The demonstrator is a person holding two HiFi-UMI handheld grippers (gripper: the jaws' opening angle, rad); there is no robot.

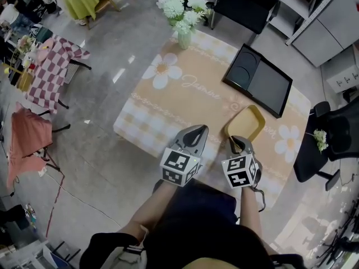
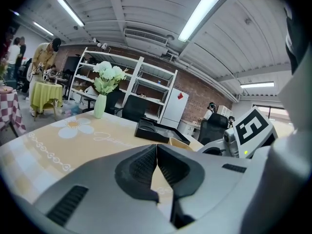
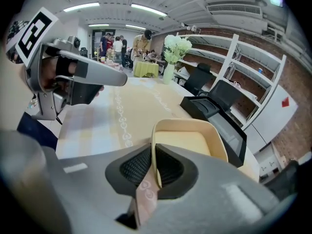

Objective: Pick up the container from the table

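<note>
A shallow yellow container [image 1: 245,123] lies on the beige daisy tablecloth [image 1: 168,94], near the table's front edge. My right gripper [image 1: 238,144] is at its near end, shut on the container's near rim. In the right gripper view that thin rim wall [image 3: 155,155] stands clamped between the two dark pads, and the container [image 3: 187,143] stretches away beyond them. My left gripper [image 1: 193,133] hovers just left of the container, over the table's front edge. Its jaws [image 2: 157,165] are shut together with nothing between them.
A black two-part tray [image 1: 258,78] sits behind the container. A vase of white flowers [image 1: 184,15] stands at the table's far edge. Black office chairs stand beyond the table [image 1: 247,4] and at its right [image 1: 331,139]. A checked table [image 1: 50,66] is far left.
</note>
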